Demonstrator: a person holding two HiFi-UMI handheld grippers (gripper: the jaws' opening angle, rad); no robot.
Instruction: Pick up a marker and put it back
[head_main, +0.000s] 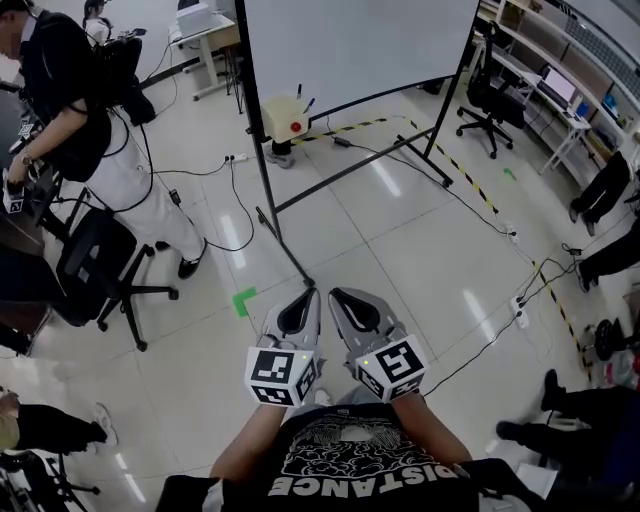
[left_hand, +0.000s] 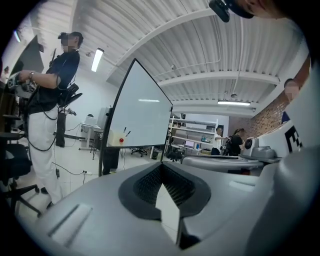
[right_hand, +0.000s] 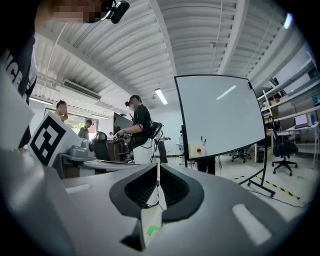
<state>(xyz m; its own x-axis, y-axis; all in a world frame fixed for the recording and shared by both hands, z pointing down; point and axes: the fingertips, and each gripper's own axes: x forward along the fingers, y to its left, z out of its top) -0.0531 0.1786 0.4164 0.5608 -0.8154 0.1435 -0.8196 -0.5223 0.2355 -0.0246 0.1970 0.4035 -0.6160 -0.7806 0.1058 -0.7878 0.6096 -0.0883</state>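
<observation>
Because the markers stand upright in the cream box fixed low on the whiteboard frame, well apart from both grippers, the step in hand looks like the approach. It should end square to that box with one marker chosen. The left gripper and right gripper are both clenched on nothing, side by side and aimed at the board, so the chosen one should part its jaws before arriving and close on a single shaft above the rim, clear of its neighbour.
</observation>
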